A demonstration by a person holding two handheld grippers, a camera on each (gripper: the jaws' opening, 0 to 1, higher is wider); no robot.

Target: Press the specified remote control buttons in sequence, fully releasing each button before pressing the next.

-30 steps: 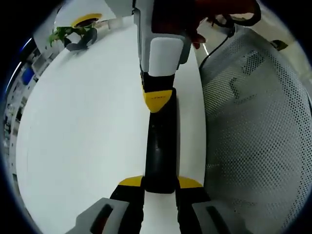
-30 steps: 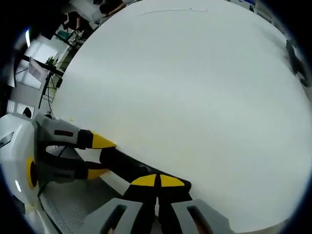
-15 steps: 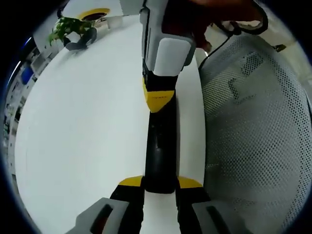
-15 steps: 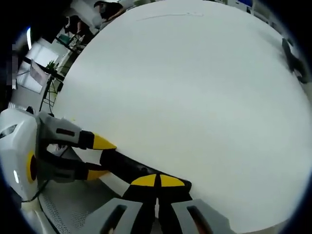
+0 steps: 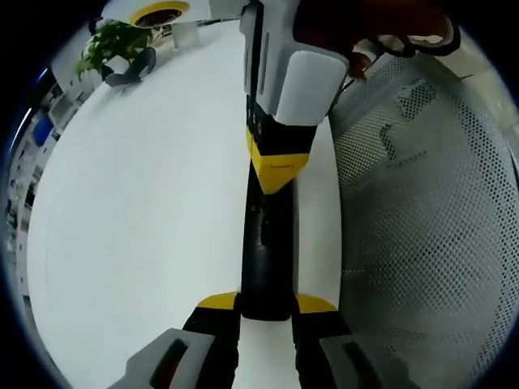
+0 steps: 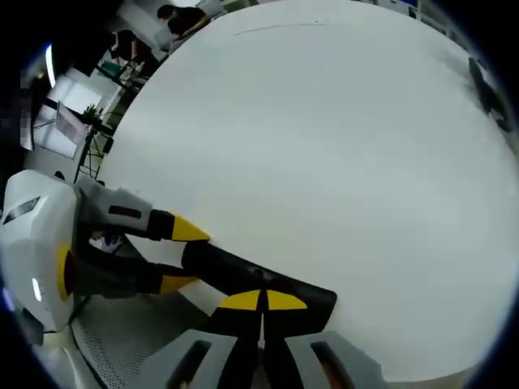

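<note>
A black remote control point(image 5: 265, 259) lies flat on the white tabletop point(image 5: 138, 211), close to the edge where a white perforated mesh surface point(image 5: 422, 219) begins, its length running along that edge. In the left gripper view the left gripper point(image 5: 266, 303) has its two yellow-tipped jaws on either side of the remote's near end, clamped on its narrow sides. From the far end the right gripper point(image 5: 280, 162) comes in over the remote, its white body and yellow tip pointing down onto the remote's upper face; whether the tip actually touches a button cannot be told. A person's hand point(image 5: 365, 24) holds that gripper at the top of the view. At the far corner of the tabletop stand a small green plant point(image 5: 109, 44) and, just beside it, a dark grey object point(image 5: 134, 69), with a yellow round thing point(image 5: 158, 12) beyond.

In the right gripper view the right gripper point(image 6: 261, 301) has its yellow tips pressed together, no gap between them, resting at the remote control point(image 6: 251, 279) near its end. The left gripper point(image 6: 182, 255) reaches in from the left with one yellow tip on each side of the remote's other end. The bare tabletop point(image 6: 324, 146) spreads beyond, with a dark object point(image 6: 486, 93) near its far edge
</note>
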